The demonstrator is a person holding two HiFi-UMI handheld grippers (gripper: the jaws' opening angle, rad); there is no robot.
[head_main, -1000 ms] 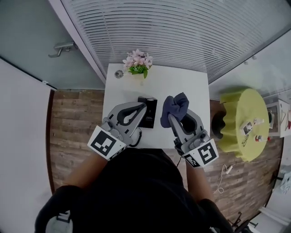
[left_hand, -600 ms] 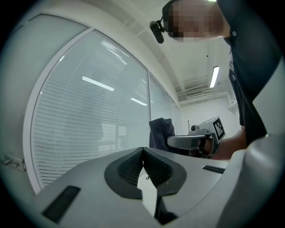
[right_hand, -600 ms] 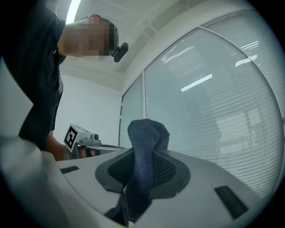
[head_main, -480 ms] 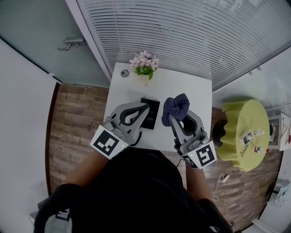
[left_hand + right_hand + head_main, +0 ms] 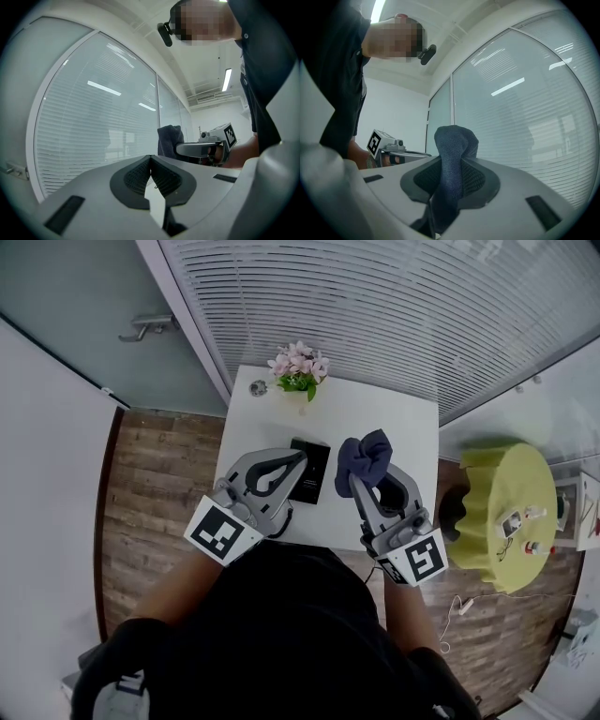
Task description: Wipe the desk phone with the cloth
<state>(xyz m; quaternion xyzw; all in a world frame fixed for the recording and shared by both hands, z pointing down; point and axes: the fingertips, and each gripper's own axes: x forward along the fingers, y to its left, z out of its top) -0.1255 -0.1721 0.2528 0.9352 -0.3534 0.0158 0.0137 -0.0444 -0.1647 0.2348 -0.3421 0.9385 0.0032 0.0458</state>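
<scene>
Little has moved. The right gripper (image 5: pixel 356 480) pinches the cloth (image 5: pixel 366 456) just right of the phone (image 5: pixel 307 472). The left gripper (image 5: pixel 300 458) is pressed together and empty. Wiping hasn't started.

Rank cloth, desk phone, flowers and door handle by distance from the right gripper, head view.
1. cloth: pinched in the right gripper, sticking out past its jaws.
2. desk phone: on the white table, just left of that gripper.
3. flowers: at the table's far edge, left of centre.
4. door handle: off the table, far upper left.
</scene>
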